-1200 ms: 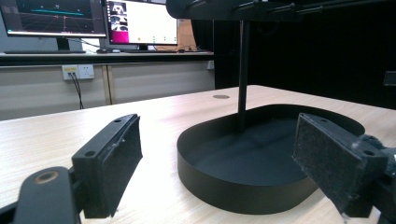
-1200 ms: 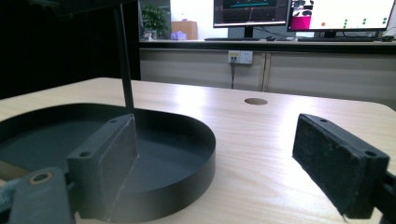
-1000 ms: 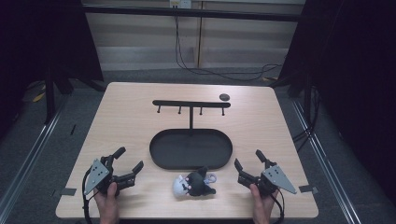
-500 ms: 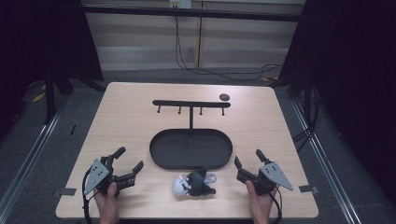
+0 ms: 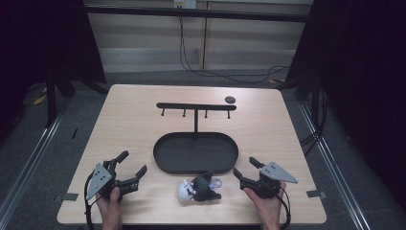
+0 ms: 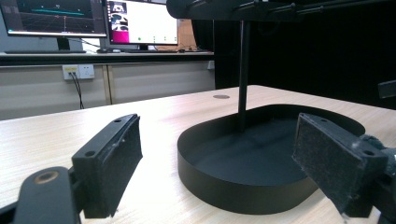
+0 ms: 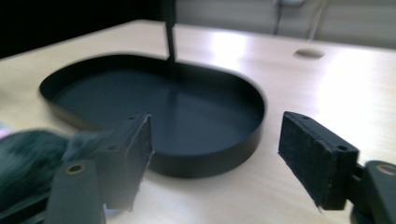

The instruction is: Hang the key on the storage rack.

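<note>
While both claws gape empty, a plush toy point(image 5: 198, 188) lies between them on the desk point(image 5: 134, 124).
Left claw point(image 5: 133, 167) and right claw point(image 5: 245, 168) flank it, near the black tray point(image 5: 163, 155).

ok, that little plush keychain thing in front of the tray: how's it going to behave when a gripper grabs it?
The plush toy looks soft and fuzzy, so it will probably squash between the pads. It looks light, likely sliding if nudged. Its small ring may dangle when lifted. Both grippers, left and right, are open.
</note>
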`<action>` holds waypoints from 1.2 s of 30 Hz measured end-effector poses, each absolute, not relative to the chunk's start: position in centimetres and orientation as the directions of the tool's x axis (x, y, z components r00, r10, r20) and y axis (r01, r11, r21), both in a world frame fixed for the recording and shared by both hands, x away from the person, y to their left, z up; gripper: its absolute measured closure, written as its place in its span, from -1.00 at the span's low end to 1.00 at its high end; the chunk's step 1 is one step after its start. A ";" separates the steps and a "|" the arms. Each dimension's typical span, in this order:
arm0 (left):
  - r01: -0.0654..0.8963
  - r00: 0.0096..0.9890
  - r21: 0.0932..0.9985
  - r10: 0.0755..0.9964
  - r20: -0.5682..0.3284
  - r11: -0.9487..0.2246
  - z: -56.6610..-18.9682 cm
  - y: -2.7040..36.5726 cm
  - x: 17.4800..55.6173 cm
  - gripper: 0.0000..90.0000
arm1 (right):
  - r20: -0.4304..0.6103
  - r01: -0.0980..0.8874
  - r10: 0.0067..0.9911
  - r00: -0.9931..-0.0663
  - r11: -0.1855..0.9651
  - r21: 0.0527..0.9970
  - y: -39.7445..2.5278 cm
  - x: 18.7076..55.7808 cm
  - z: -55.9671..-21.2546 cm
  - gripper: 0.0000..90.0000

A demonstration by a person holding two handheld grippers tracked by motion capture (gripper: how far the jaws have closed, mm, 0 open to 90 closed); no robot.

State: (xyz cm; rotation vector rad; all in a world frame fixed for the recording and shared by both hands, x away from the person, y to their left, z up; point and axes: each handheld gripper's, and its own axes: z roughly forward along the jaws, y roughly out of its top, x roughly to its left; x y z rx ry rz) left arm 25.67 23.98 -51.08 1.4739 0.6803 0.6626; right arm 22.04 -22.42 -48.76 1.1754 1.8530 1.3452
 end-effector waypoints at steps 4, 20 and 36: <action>0.014 0.653 1.000 0.757 -0.006 -0.005 -51.1 24.0 25.7 -0.66 | 0.039 0.358 0.869 -0.494 0.162 0.920 -21.9 22.3 -48.1 -0.50; 0.014 0.653 1.000 0.757 -0.006 -0.003 -51.1 24.0 25.7 -0.66 | 0.041 0.475 0.723 -0.690 0.409 0.779 -18.8 23.6 -46.2 -0.46; 0.013 0.654 1.000 0.757 -0.006 -0.004 -51.1 24.0 25.7 -0.66 | 0.107 0.510 0.552 -0.827 0.656 0.557 -17.2 26.5 -45.4 0.22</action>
